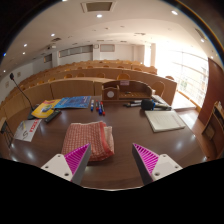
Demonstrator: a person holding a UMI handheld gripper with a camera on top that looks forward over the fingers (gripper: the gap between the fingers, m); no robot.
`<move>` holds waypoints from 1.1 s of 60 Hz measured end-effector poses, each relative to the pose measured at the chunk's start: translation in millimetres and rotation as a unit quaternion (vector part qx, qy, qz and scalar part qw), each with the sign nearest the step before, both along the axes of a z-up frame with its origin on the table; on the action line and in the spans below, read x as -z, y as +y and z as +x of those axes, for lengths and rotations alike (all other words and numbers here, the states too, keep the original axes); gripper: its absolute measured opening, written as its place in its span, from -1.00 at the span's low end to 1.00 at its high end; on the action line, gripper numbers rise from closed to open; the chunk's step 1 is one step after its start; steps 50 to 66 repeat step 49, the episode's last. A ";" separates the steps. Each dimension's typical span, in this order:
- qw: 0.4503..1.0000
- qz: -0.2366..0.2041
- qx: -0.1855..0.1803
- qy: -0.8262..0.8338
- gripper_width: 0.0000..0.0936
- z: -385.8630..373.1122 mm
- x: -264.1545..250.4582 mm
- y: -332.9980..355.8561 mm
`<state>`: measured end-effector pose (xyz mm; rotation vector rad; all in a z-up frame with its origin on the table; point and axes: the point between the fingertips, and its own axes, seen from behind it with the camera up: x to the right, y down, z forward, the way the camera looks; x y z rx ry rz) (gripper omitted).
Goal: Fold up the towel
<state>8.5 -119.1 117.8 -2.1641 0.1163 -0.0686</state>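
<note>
A pink and white checked towel [88,138] lies folded on the dark brown table [128,135], just ahead of my left finger [72,162] and partly behind its pad. My gripper [111,160] hovers above the table's near part. Its fingers are wide apart with bare table between them, and nothing is held. The right finger [150,160] is clear of the towel.
A white flat board [164,120] lies at the right of the table. Blue and yellow books [62,104], a booklet [27,129], pens [99,106] and dark items [148,103] lie at the far side. Wooden lecture benches [100,78] rise beyond.
</note>
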 end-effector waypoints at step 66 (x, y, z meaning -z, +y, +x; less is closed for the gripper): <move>0.998 0.020 -0.020 -0.055 0.81 -89.5 -75.3 -260.3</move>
